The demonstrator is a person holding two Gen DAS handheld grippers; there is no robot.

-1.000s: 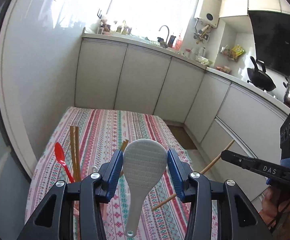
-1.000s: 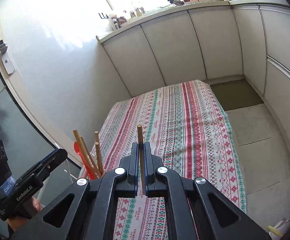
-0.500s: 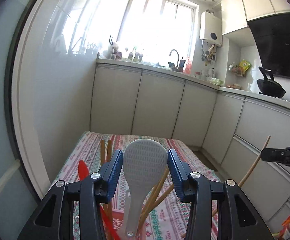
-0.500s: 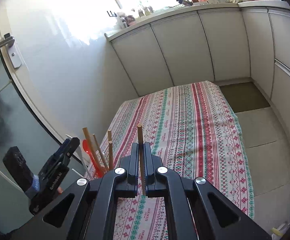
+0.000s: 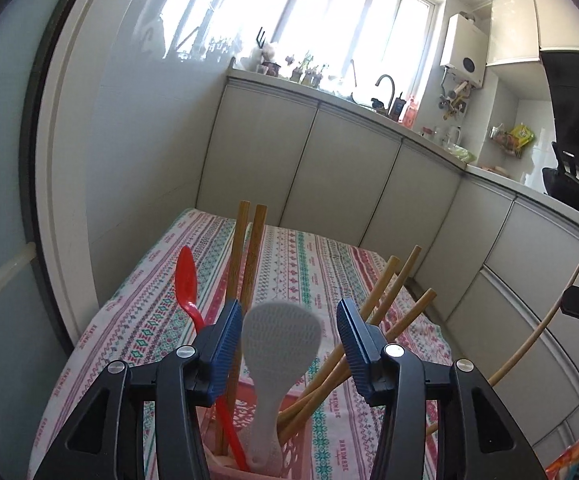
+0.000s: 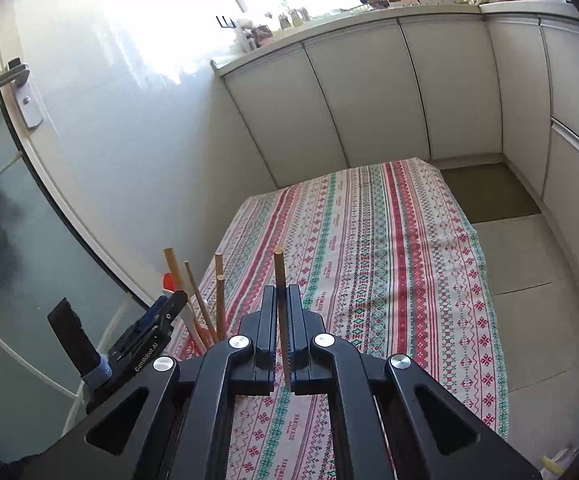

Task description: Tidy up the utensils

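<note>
**Rice paddle released over the pink holder while the right gripper held a chopstick**

The left gripper [image 5: 289, 332] hung just above a pink utensil holder [image 5: 245, 408] at the near edge of the table. Its jaws had just been opening, and the white rice paddle [image 5: 277, 344] stood between the blue pads [image 5: 225, 340] with a visible gap on either side, so the pads no longer pressed on it. The paddle's handle ran down into the holder, its blurred head upright between the fingers.

In the same holder stood a red spoon [image 5: 187, 284], leaning to the left, 2 thicker brown chopsticks [image 5: 245, 256] rising nearly straight up, and 3 lighter chopsticks [image 5: 389, 304] fanned out to the right behind the right-hand pad.

The right gripper [image 6: 283, 320] was clamped tight on 1 wooden chopstick [image 6: 279, 280], which stood upright between its closed jaws with its tip well above them. In the left wrist view that same stick appeared as a thin curved line at the right edge, held by the dark gripper body.

The table carried a striped, patterned tablecloth [image 6: 389, 260] in red, green and white. From the right wrist view the holder sat low on the left, just beside the left gripper's body, with the chopstick tips and a bit of the red spoon showing above it
</note>
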